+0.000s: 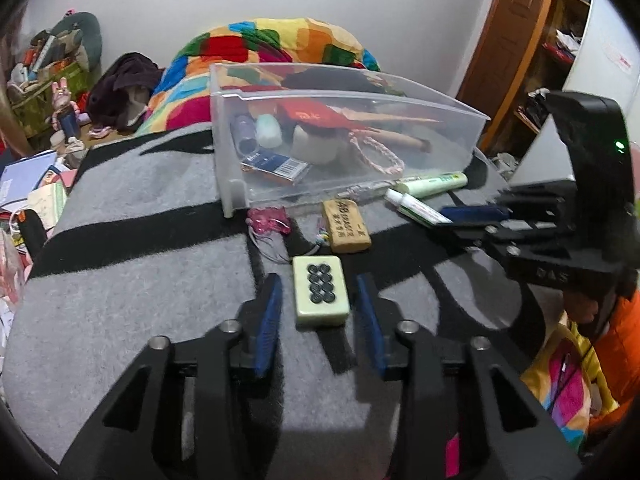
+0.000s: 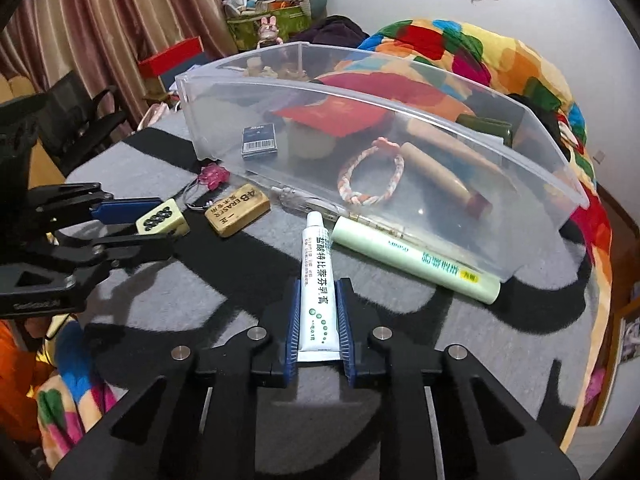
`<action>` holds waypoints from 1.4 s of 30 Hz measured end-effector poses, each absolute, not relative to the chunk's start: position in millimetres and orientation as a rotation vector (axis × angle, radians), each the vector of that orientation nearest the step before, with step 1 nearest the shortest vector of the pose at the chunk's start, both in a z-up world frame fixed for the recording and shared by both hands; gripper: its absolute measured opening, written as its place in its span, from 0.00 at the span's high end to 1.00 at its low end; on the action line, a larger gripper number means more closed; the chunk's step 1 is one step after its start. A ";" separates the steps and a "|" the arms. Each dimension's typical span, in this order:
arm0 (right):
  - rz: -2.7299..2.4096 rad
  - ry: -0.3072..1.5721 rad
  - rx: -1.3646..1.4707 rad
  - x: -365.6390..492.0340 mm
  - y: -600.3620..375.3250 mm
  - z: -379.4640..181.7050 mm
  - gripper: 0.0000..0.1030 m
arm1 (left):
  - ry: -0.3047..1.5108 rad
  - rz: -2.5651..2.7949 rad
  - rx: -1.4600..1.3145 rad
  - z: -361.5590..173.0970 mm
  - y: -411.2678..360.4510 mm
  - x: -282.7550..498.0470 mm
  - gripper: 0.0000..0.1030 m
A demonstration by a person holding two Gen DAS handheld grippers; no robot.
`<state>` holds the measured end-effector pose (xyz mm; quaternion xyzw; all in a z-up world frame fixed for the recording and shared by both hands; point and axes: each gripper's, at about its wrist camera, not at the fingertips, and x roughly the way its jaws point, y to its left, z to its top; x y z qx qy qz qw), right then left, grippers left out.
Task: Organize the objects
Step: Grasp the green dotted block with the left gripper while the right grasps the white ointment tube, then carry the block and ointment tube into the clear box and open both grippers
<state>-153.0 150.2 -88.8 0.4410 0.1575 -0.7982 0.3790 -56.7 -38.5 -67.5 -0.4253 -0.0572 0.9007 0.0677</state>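
My left gripper [image 1: 318, 278] is shut on a pale green mahjong tile [image 1: 320, 292] with dark circles, low over the grey blanket; the right wrist view shows that tile [image 2: 162, 222] between its fingertips. My right gripper [image 2: 320, 282] is shut on the lower end of a white ointment tube [image 2: 316, 272] that points toward the clear plastic bin [image 2: 360, 96]. The bin holds a red booklet, a blue box, a braided bracelet and a wooden roller. A wooden eraser [image 2: 236, 210], a pink charm [image 2: 212, 176] and a long green tube [image 2: 416, 260] lie in front of it.
A grey and black blanket [image 1: 120, 280] covers the surface, with a colourful quilt [image 1: 260, 44] heaped behind the bin. A thin clear pen [image 2: 304, 200] lies along the bin's front wall. Clutter, books and a chair stand off the left edge.
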 end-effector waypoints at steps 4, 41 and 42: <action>-2.065 0.342 1.097 -144.4 159.3 -83.2 0.84 | -0.196 2.741 -1.262 -62.5 -45.4 -55.4 0.77; -2.256 0.067 1.126 -242.3 132.9 -37.5 0.84 | -0.385 2.850 -1.116 -2.3 -74.3 -164.9 0.77; -2.253 0.087 1.129 -241.5 129.7 -39.1 0.84 | -0.371 2.848 -1.130 -4.8 -73.1 -166.2 0.77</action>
